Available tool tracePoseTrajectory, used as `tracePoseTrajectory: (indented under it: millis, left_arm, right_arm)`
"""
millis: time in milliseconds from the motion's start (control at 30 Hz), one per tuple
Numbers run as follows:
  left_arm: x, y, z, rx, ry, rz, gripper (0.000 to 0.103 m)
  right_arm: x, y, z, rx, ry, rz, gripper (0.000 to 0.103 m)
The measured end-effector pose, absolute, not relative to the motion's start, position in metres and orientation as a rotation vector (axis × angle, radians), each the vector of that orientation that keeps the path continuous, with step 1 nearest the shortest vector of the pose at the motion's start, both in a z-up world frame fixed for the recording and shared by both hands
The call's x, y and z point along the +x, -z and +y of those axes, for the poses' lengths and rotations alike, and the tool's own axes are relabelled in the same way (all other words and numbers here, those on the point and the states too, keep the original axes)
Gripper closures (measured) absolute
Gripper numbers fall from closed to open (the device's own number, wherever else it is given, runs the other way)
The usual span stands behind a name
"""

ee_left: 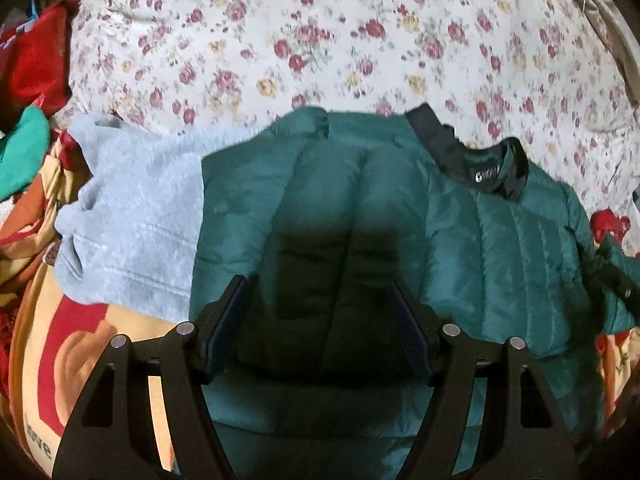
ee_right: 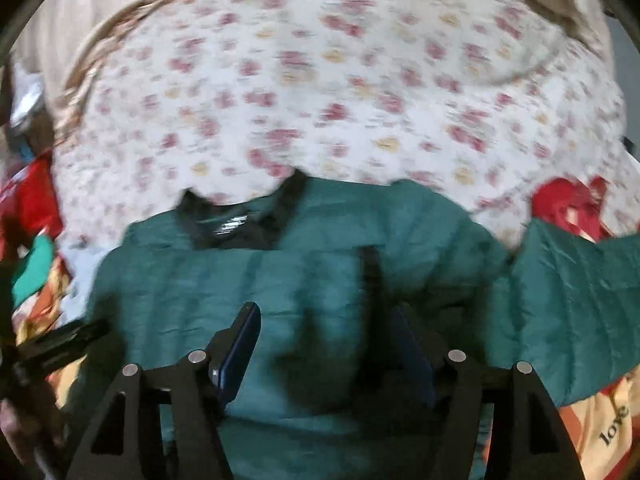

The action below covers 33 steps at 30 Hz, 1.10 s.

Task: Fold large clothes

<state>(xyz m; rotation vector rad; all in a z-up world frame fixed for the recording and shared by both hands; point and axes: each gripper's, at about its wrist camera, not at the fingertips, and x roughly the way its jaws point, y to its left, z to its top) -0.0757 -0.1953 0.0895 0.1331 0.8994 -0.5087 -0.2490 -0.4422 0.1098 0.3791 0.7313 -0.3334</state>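
Lying at the far left of the left wrist view are a red cloth (ee_left: 38, 60) and a bright green cloth (ee_left: 24, 152), heaped at the edge of an orange, red and cream printed blanket (ee_left: 76, 356) that bears the word "love". Next to the right, a pale grey fleece garment (ee_left: 132, 216) rests on that blanket, and its right edge is tucked beneath the dark green puffer jacket (ee_left: 480, 248). That jacket is spread flat across the middle, its black collar (ee_left: 492, 172) pointing away toward the white flowered quilt (ee_left: 320, 32) behind it. The left gripper (ee_left: 320, 312) hangs over the jacket's near part with its jaws apart; its two fingers (ee_left: 228, 320) stand either side of quilted green fabric that lies under them in shadow, and nothing is pinched between them. In the right wrist view, which is blurred, the other tool shows as a dark shape at the left edge. The jacket fills the centre there too, collar (ee_right: 240, 216) at upper left, one sleeve (ee_right: 580, 300) running off to the right over the blanket. The right gripper (ee_right: 328, 344) is likewise parted above the jacket's body, a dark strip (ee_right: 372, 280) on the fabric showing just ahead of its right finger; whether the tips touch the cloth cannot be told.
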Motion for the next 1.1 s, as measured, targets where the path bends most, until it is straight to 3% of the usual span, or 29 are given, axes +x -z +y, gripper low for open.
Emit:
tracePoseTrajectory:
  millis: [500, 900, 1100]
  left_arm:
    - [-0.056, -0.066, -0.219, 0.175, 0.453, 0.882, 0.029]
    - [-0.057, -0.058, -0.225, 0.212, 0.441, 0.875, 0.024]
    - [-0.062, -0.06, -0.226, 0.217, 0.438, 0.854, 0.023]
  right_arm:
    - [-0.18, -0.041, -0.443, 0.346, 0.298, 0.869, 0.037]
    - [-0.225, -0.077, -0.428, 0.29, 0.283, 0.816, 0.037]
    - [-0.222, -0.039, -0.435, 0.333, 0.293, 0.92, 0.037]
